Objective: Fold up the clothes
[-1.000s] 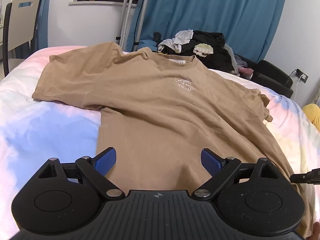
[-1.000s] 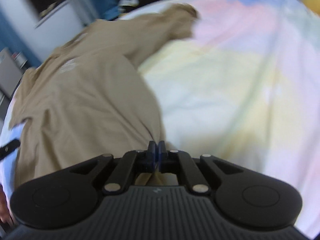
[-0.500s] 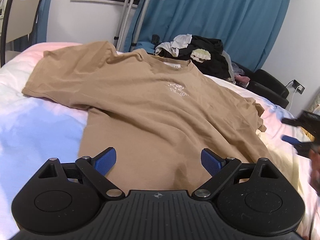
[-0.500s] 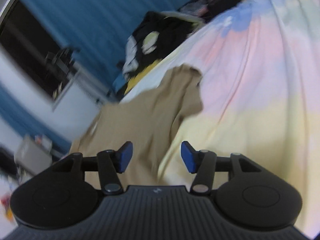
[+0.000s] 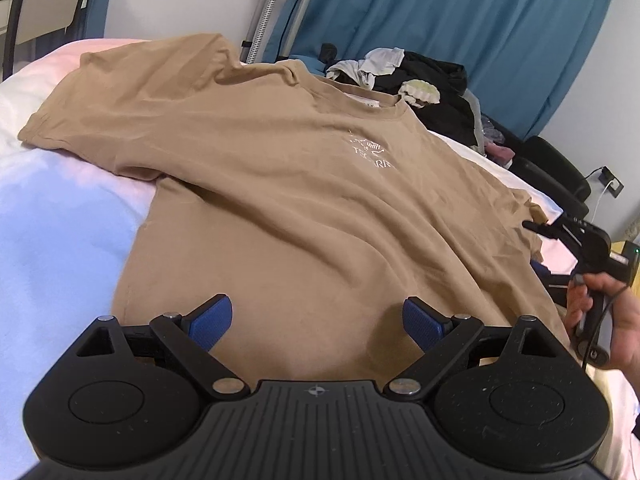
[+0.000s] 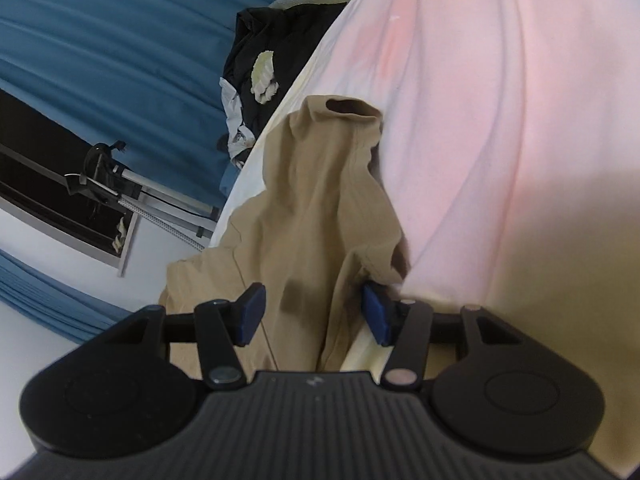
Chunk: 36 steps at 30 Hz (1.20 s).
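Left gripper: its blue pads stood wide apart and held nothing, hovering over the lower hem of the tan T-shirt.
Right gripper: its pads were also spread, with the shirt's bunched right sleeve lying between them; the fabric was not pinched. The left wrist view showed this gripper at the shirt's right edge, gripped by a hand.
Tan T-shirt: it lay face up and mostly flat on the bed, collar away from the left camera, with a small white chest print. Its left sleeve was spread out; the right sleeve was crumpled, its cuff opening visible.
Bedsheet: pastel, in pink, blue and pale yellow patches, under the shirt.
Beyond the bed: a pile of dark clothes sat past the collar, in front of blue curtains.
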### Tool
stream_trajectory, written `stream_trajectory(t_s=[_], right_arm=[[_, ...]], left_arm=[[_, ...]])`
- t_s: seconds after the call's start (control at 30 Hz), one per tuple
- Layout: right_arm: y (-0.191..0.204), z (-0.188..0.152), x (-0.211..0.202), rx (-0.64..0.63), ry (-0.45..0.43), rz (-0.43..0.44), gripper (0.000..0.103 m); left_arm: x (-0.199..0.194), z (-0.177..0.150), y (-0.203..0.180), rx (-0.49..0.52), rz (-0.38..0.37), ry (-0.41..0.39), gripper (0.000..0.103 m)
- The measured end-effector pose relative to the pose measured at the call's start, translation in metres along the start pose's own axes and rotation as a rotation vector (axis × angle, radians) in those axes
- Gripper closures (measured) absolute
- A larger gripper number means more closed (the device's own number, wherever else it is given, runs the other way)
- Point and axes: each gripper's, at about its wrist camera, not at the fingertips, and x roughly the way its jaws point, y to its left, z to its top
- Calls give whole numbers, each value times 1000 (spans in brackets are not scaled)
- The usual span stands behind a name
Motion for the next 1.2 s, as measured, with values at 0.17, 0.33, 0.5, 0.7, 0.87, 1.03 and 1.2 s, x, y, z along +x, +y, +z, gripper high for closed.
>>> stream_trajectory(t_s=[0.17,0.33,0.5,0.7,0.87,1.03,1.2], right_arm=[[5,11,14,-31,-17,-6,60],[9,21,26,-62,-36,-13,98],[4,31,29,-98,-66,-23,99],[-2,43,33,-141,-102,-34,99],[-7,53,36,-176,-133,-43,95],[-12,62,39,-212,-163,-53,60],[25,42,5,-339,-117,-59,46]], left_arm=[[1,-3,-2,10,7,-7,8],[0,-3,-3,11,11,-18,8],[-2,-3,-2,18,14,-33,8],[5,-3,-6,50,37,-34,8],[9,-3,-10,76,52,-36,8],[10,-2,-11,83,49,-38,7],[2,0,-9,72,23,-60,7]])
